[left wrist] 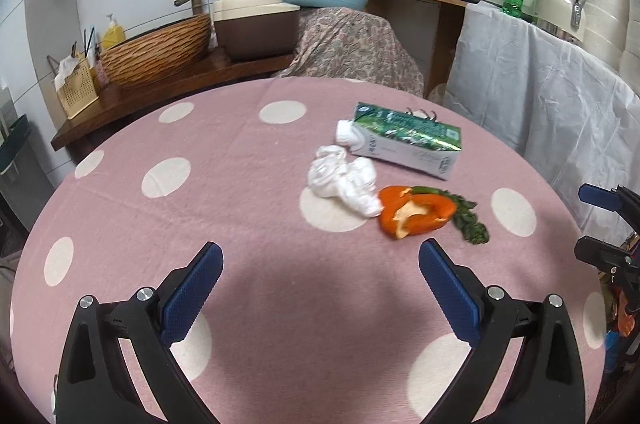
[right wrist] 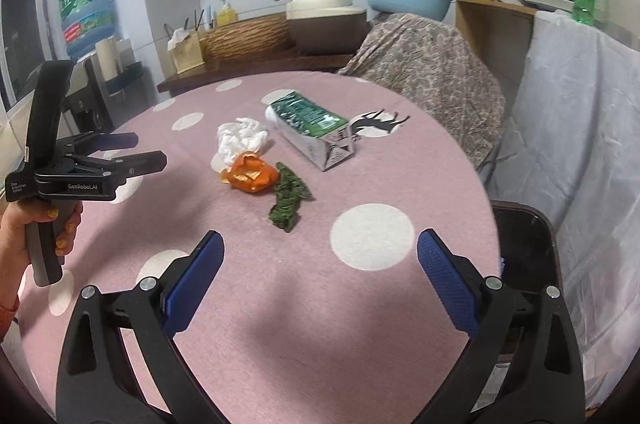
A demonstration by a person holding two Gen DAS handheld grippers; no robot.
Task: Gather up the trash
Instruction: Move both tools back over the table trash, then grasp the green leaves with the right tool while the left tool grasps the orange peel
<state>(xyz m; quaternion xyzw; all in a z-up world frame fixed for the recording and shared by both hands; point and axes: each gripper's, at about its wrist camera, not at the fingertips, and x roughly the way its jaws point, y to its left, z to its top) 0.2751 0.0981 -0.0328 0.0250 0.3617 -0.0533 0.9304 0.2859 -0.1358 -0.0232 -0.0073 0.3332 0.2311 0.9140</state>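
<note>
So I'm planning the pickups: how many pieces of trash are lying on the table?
4: a crumpled tissue mid-table, an orange pepper scrap touching it, a green leafy scrap beside the pepper, and a carton lying behind them. Another tissue may sit by the carton.

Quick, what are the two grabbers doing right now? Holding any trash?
Left gripper: jaws open, holding nothing.
Right gripper: jaws open, holding nothing.
</note>
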